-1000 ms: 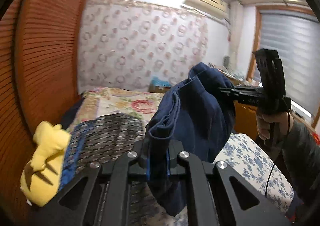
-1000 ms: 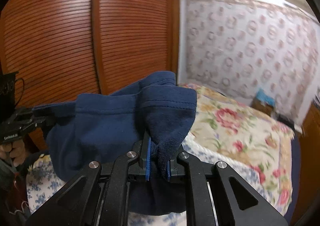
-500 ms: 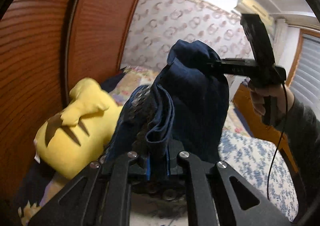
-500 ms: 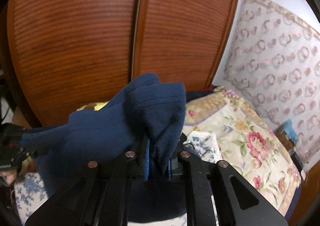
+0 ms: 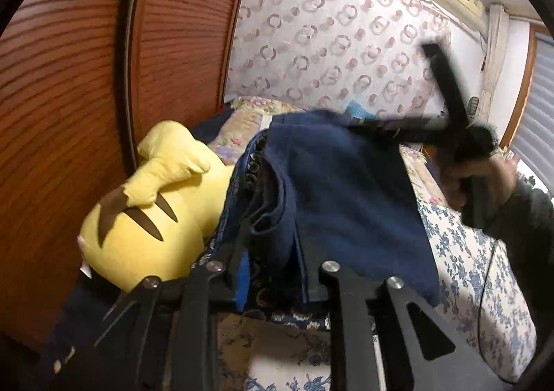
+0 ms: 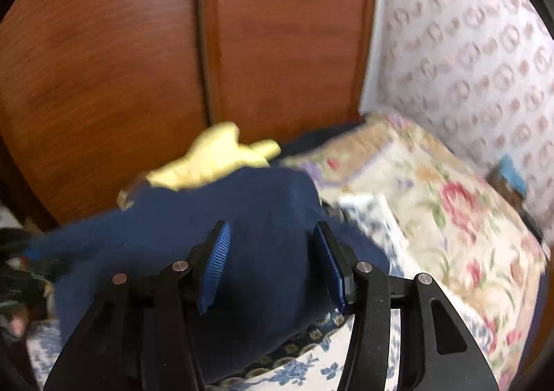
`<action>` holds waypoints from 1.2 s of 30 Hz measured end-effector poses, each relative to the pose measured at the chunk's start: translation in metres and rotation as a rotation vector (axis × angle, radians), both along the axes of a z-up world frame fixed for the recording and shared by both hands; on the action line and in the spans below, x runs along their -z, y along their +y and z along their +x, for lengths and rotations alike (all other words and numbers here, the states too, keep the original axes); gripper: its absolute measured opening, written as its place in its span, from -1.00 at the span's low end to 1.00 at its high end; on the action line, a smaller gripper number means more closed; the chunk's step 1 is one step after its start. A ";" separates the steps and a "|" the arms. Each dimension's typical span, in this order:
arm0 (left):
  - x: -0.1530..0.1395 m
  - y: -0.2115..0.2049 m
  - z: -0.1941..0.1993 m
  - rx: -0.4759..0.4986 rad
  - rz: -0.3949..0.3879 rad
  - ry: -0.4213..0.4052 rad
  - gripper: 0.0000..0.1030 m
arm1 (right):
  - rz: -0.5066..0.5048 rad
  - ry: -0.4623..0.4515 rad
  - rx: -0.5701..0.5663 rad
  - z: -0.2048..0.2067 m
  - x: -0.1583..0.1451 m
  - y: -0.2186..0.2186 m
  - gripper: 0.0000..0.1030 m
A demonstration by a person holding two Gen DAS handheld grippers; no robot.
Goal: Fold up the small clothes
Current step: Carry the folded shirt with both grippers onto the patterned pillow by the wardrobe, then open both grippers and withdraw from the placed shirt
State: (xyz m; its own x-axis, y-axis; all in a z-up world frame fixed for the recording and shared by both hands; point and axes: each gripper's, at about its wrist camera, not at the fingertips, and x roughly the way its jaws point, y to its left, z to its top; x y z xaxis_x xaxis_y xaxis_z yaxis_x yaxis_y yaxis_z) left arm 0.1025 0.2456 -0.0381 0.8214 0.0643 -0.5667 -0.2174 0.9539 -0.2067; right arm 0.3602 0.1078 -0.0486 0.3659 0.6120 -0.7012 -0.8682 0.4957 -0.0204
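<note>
A navy blue fleece garment [image 5: 346, 197] lies folded on a dark patterned textile [image 5: 294, 318] on the bed, beside a yellow plush toy [image 5: 145, 218]. My left gripper [image 5: 273, 263] is at its near edge. Its jaws are opening, and a fold of the cloth still lies loosely between them. In the right wrist view the garment [image 6: 194, 235] spreads out under my right gripper [image 6: 273, 252]. That gripper's jaws are also opening, its blue pads [image 6: 214, 263] stand well apart, and the cloth rests below them unpinched. From the left wrist view the right gripper [image 5: 381, 124] is a blur over the garment's far end.
Wooden wardrobe doors [image 5: 86, 79] stand close on the left, right behind the plush toy [image 6: 214, 155]. A floral bedspread [image 6: 450, 211] covers the far bed, and a white sheet with blue flowers [image 5: 467, 270] lies to the right. A person's hand [image 5: 484, 180] holds the right gripper.
Both grippers came down with the garment and laid it on the dark textile beside the plush toy. Both jaws went from shut on the cloth to parted, the right much wider.
</note>
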 end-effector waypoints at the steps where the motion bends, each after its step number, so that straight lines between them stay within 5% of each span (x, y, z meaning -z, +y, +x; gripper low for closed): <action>1: -0.004 -0.002 -0.004 0.004 0.014 -0.010 -0.49 | 0.003 0.031 0.011 0.007 0.008 -0.002 -0.01; 5: -0.019 -0.012 -0.015 0.002 0.075 -0.030 -0.37 | 0.086 0.120 0.036 0.021 0.024 -0.016 0.00; 17: -0.040 -0.056 -0.023 0.048 0.172 -0.054 -0.33 | 0.171 -0.051 0.177 -0.063 -0.035 -0.111 0.01; 24: -0.042 -0.102 -0.024 0.094 0.197 -0.053 -0.32 | 0.194 -0.131 0.268 -0.128 -0.045 -0.186 0.39; 36: -0.042 -0.189 -0.023 0.230 0.236 -0.049 -0.32 | 0.257 -0.162 0.575 -0.203 -0.039 -0.318 0.44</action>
